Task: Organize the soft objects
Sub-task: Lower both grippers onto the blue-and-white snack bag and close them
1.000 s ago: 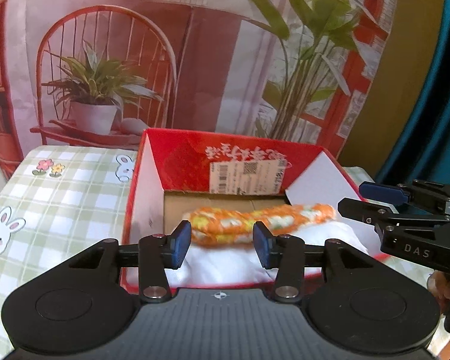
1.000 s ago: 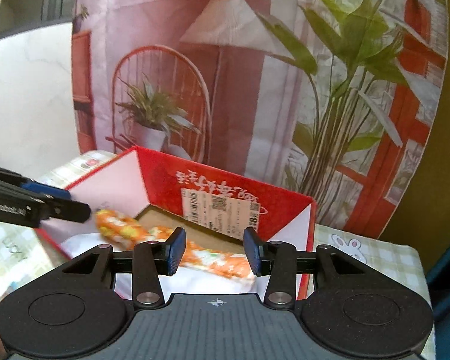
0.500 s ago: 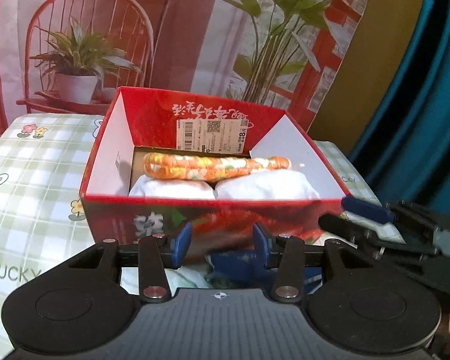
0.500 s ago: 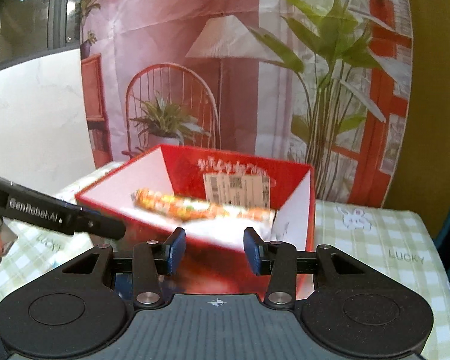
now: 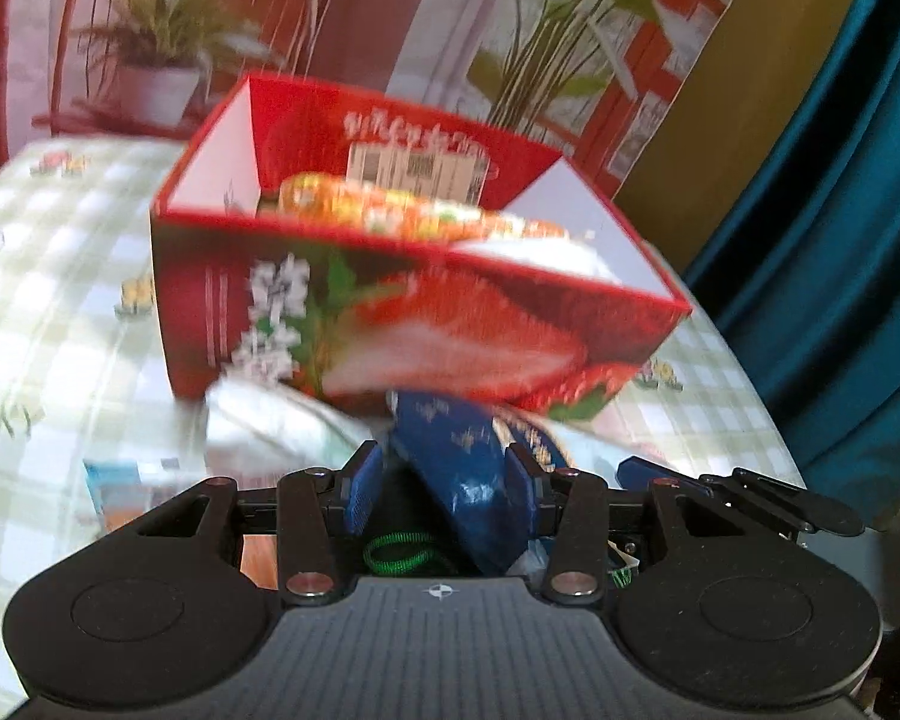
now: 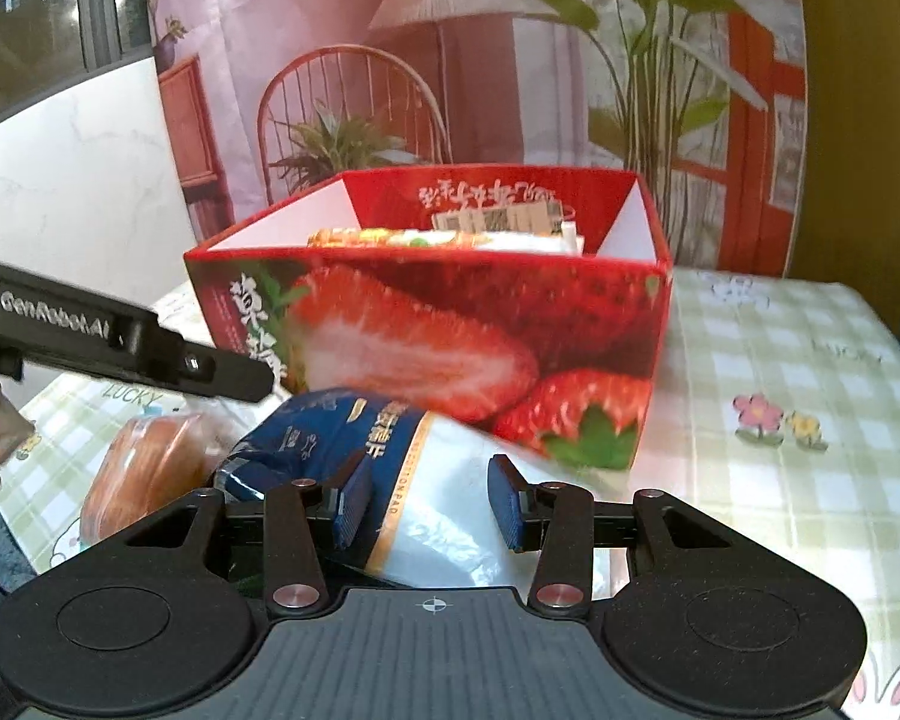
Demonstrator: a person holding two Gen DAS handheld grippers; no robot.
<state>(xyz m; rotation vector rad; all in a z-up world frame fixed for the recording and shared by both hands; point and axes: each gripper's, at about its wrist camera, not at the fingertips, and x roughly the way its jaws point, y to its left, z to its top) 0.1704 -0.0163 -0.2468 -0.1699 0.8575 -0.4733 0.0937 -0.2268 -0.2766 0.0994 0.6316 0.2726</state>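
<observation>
from your left wrist, the left gripper (image 5: 444, 480) hangs low in front of the red box (image 5: 390, 324), its jaws parted with nothing clamped. the blue packet (image 5: 468, 480) lies on the checked tablecloth (image 5: 60, 300) just in front of the box's near wall, and its rounded end sits in the gap between the pads; the picture is blurred, but neither pad seems to press on it. a white bag (image 5: 270, 420) lies beside it to the left. inside the box an orange patterned roll (image 5: 402, 213) rests on something white.

from your right wrist, the right gripper (image 6: 431, 504) also stands parted and empty, poised over the pale, clear-film half of the same blue packet (image 6: 342, 426). the left gripper's finger (image 6: 150, 348) crosses in from the left above it. an orange bun in a wrapper (image 6: 144, 468) lies left of the packet, and the red box (image 6: 450, 330) stands just behind.

the packet looks light, puffy and yielding, with slick film that will likely slide and crumple under the pads. you'd do best to take it across the fuller blue middle, or share it, one gripper at each end, and squeeze gently so it bunches rather than slips. lifted by one thin corner, it would probably sag. the bun would dent easily, so keep clear of it.
</observation>
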